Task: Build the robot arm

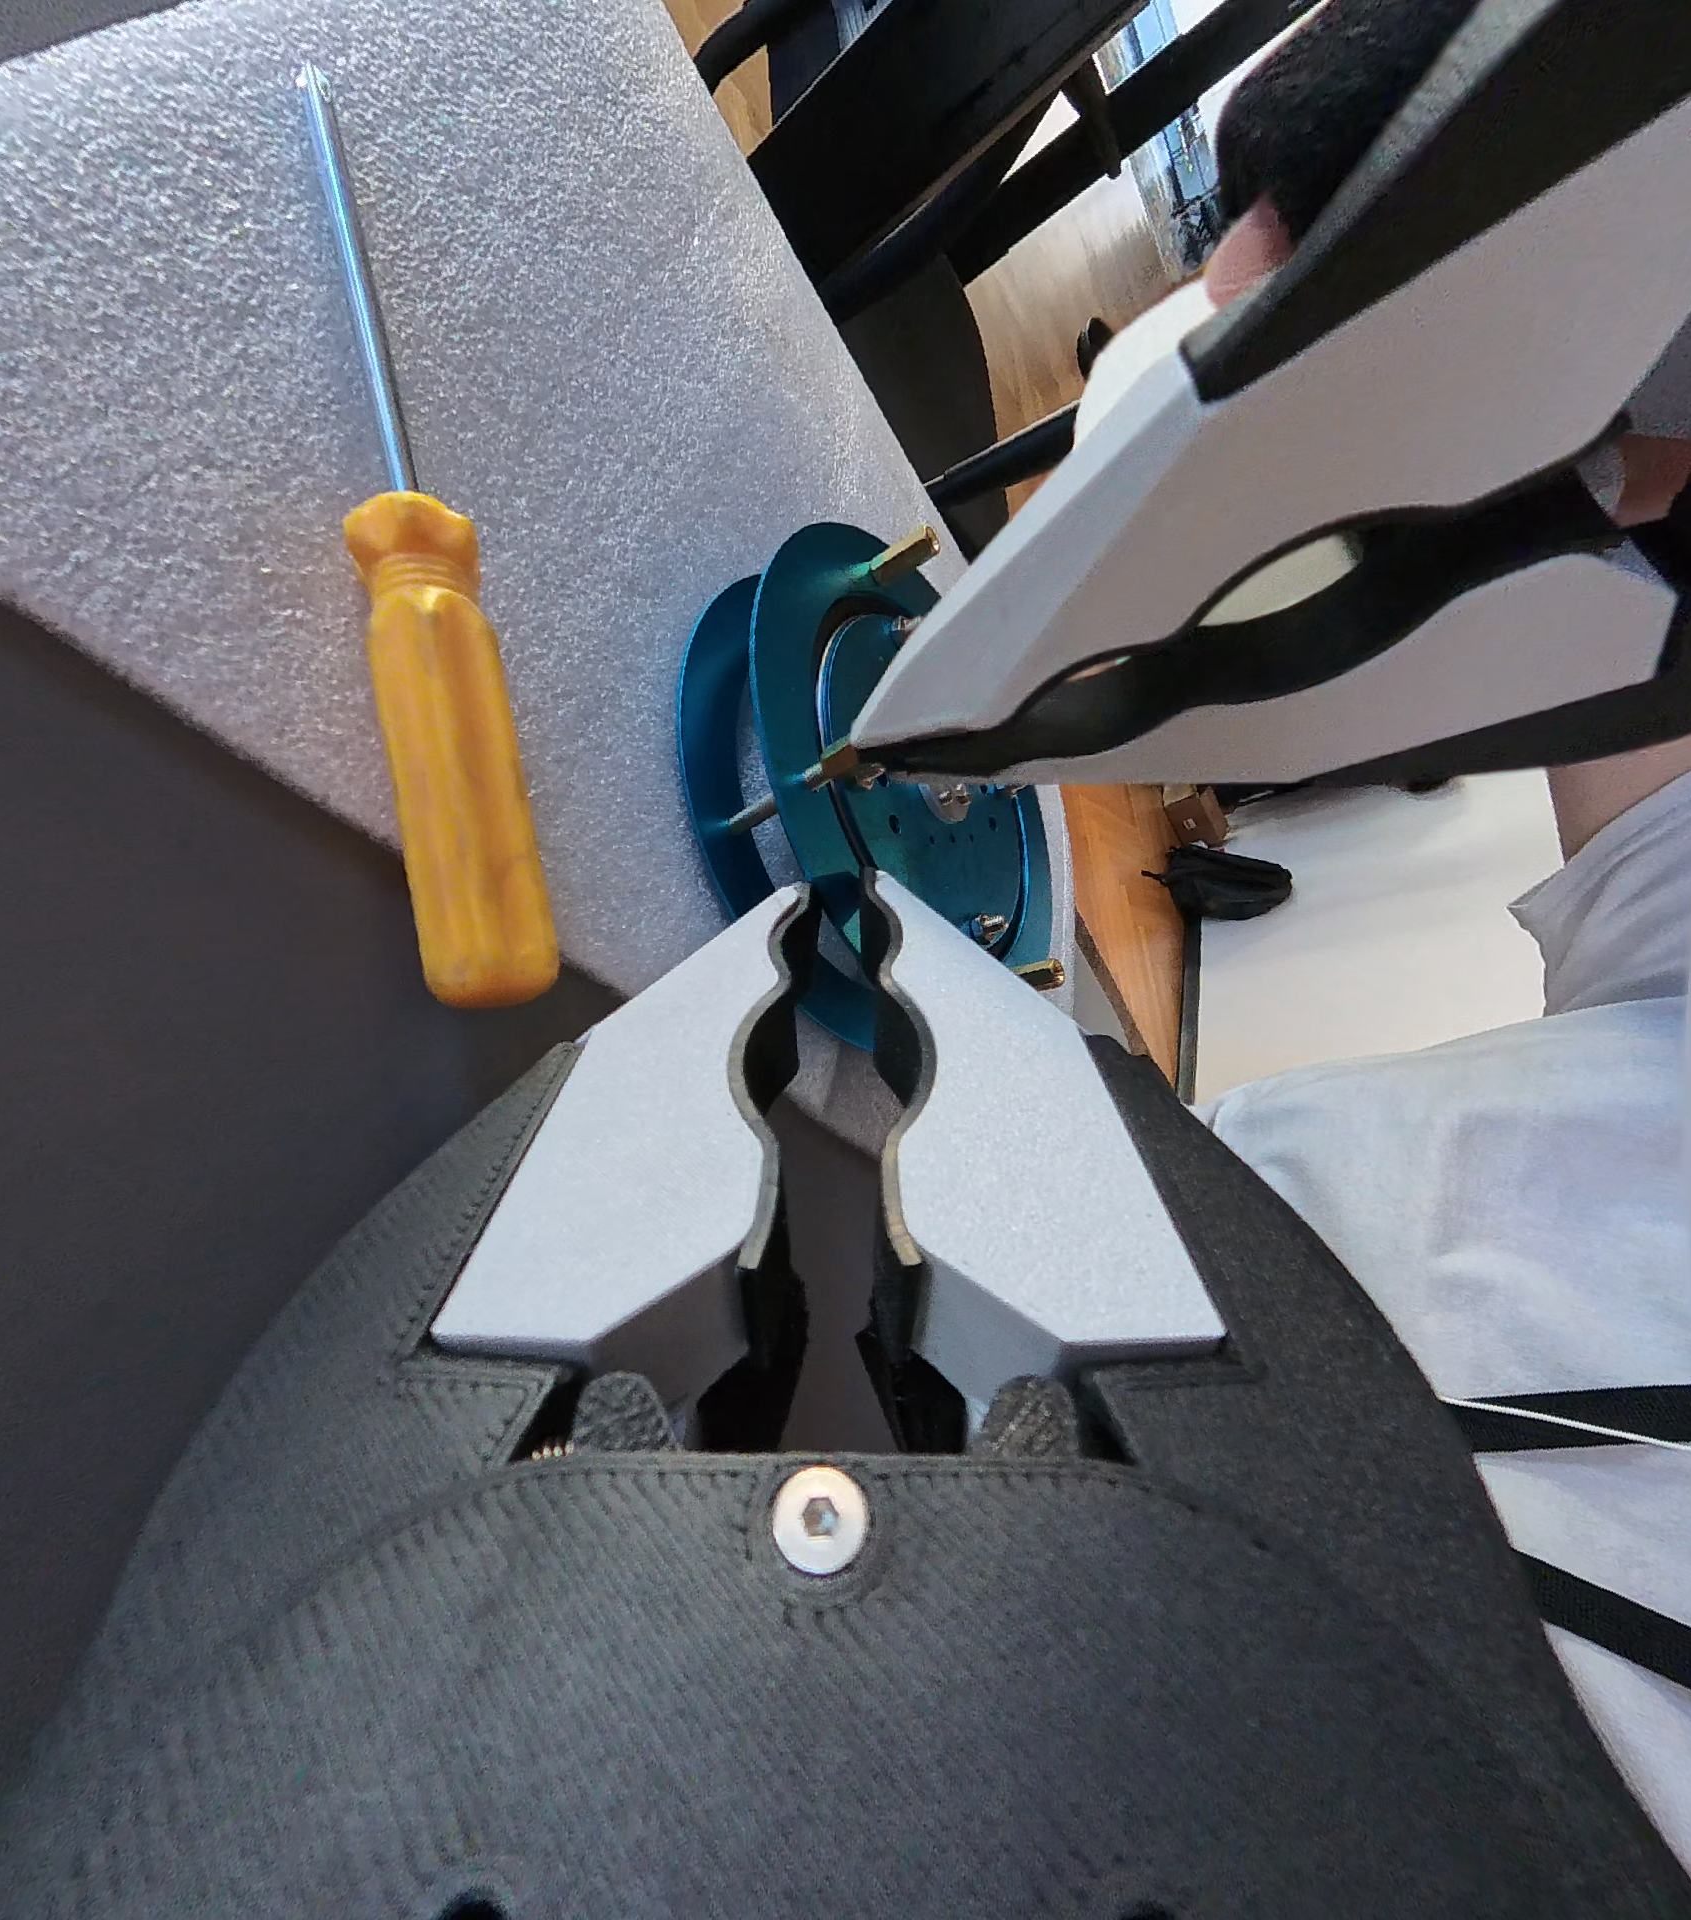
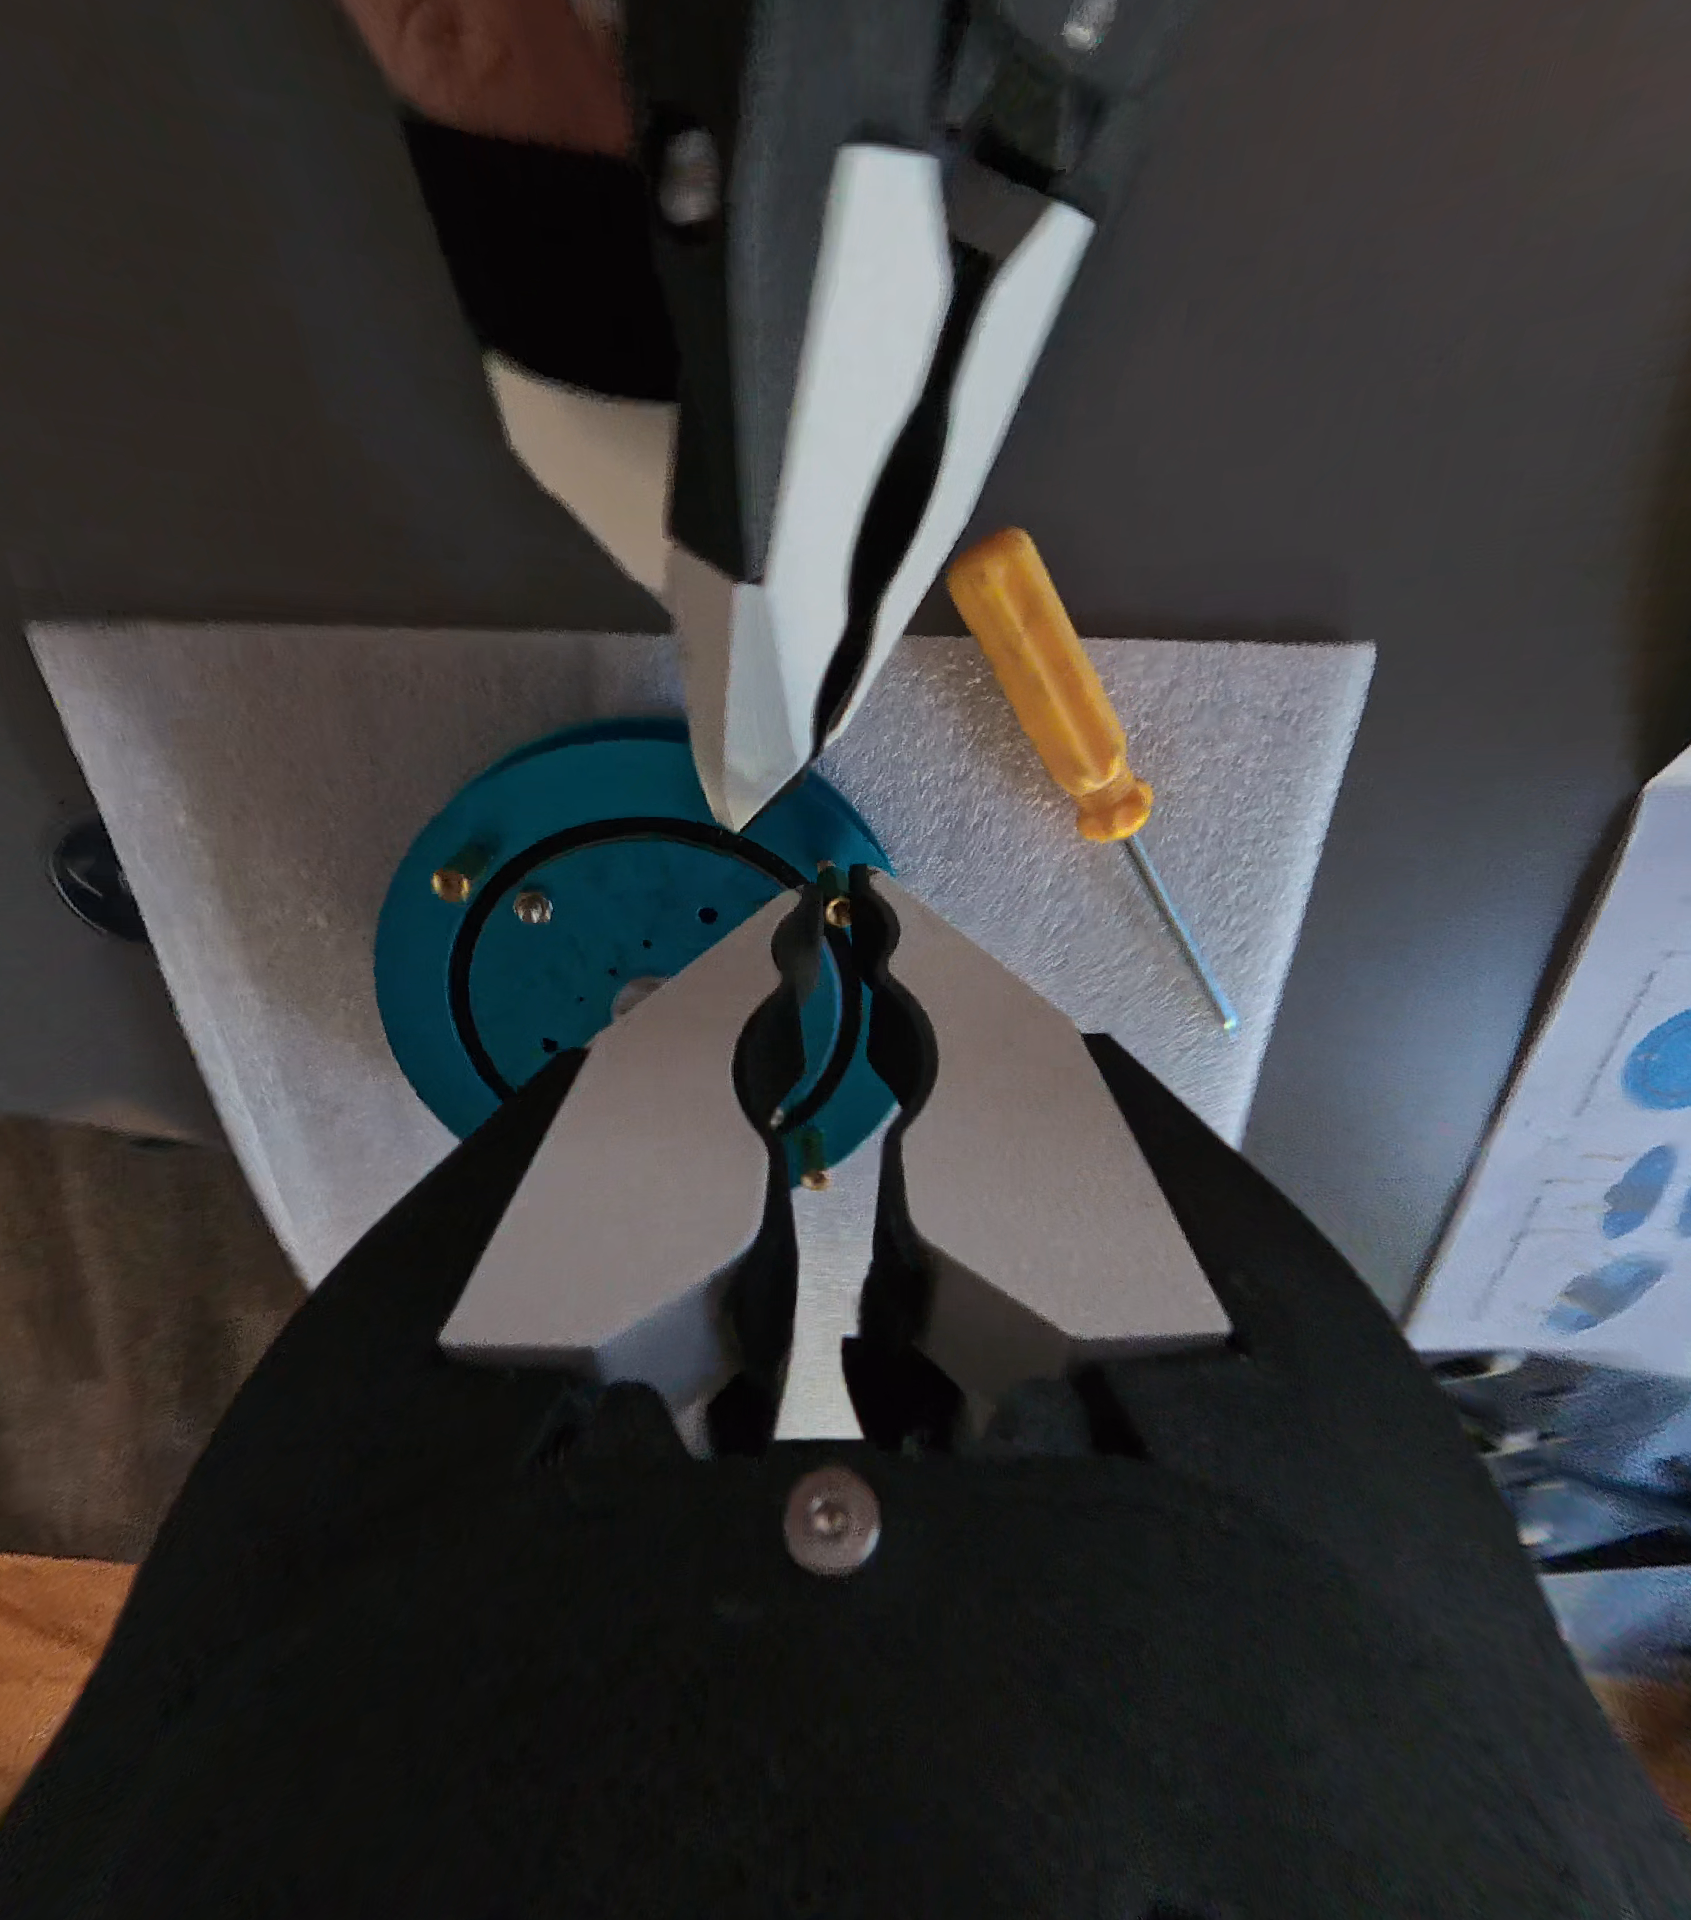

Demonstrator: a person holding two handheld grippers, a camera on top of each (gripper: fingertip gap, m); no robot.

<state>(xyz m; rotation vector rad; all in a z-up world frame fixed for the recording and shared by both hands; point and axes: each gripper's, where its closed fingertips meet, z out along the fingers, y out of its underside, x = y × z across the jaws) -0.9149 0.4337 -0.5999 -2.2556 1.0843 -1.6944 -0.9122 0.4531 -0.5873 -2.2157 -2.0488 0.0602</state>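
Observation:
A blue round plate assembly [image 1: 924, 862] with brass standoffs and a thin black ring [image 1: 846, 821] lies on a white foam pad [image 1: 145, 364]. My left gripper [image 1: 836, 883] is at the plate's near edge, and the ring runs between its nearly closed tips. My right gripper [image 1: 856, 750] comes in from the upper right, its tips closed at the top of a brass standoff [image 1: 828, 769]. In the right wrist view my right gripper [image 2: 836, 883] flanks that standoff [image 2: 836, 911] over the plate [image 2: 612, 935], and the left gripper [image 2: 747, 816] pinches the ring [image 2: 612, 826].
A yellow-handled screwdriver [image 1: 456, 748] lies on the foam beside the plate, also in the right wrist view [image 2: 1049, 675]. The foam [image 2: 1132, 831] sits on a dark table [image 2: 197, 364]. A white box with blue pictures [image 2: 1651, 1039] stands at the right. A person in white clothing [image 1: 1443, 1247] is close by. Less than 4 cm separates the two grippers' tips.

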